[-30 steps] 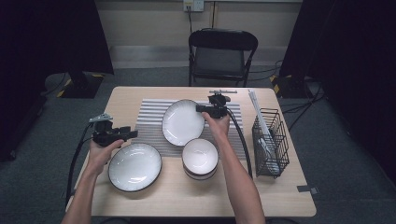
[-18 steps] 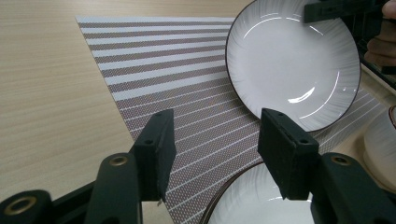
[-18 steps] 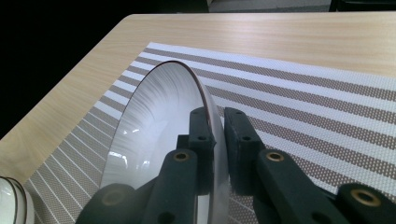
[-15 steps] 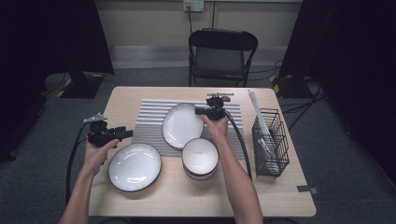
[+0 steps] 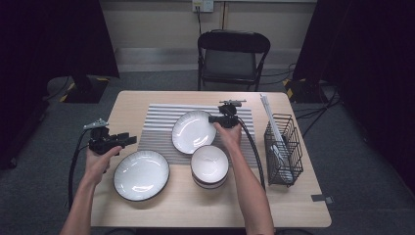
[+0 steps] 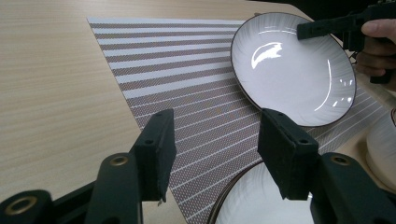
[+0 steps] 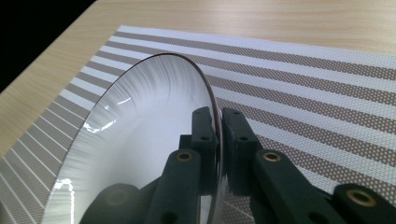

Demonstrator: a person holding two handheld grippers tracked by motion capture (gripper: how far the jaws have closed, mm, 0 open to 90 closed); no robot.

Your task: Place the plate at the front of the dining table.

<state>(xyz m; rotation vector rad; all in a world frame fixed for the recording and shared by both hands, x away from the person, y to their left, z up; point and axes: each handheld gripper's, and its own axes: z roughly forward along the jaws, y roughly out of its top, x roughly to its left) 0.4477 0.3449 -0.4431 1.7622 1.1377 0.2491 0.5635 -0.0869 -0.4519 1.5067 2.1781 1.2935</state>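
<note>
While lower now, plate (image 5: 194,131) in right tool (image 5: 219,119)

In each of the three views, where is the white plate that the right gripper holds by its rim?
High view: the held plate is at the centre, tilted over the striped mat, left of the right gripper.
Left gripper view: upper right, beyond the open jaws.
Right gripper view: left half, its rim pinched between the jaws.
Shared landmark: the striped mat.

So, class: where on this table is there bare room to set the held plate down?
Free: striped mat left of the held plate, and the table's near right corner. Crowded: the front middle, with the second plate and stacked bowls.
</note>
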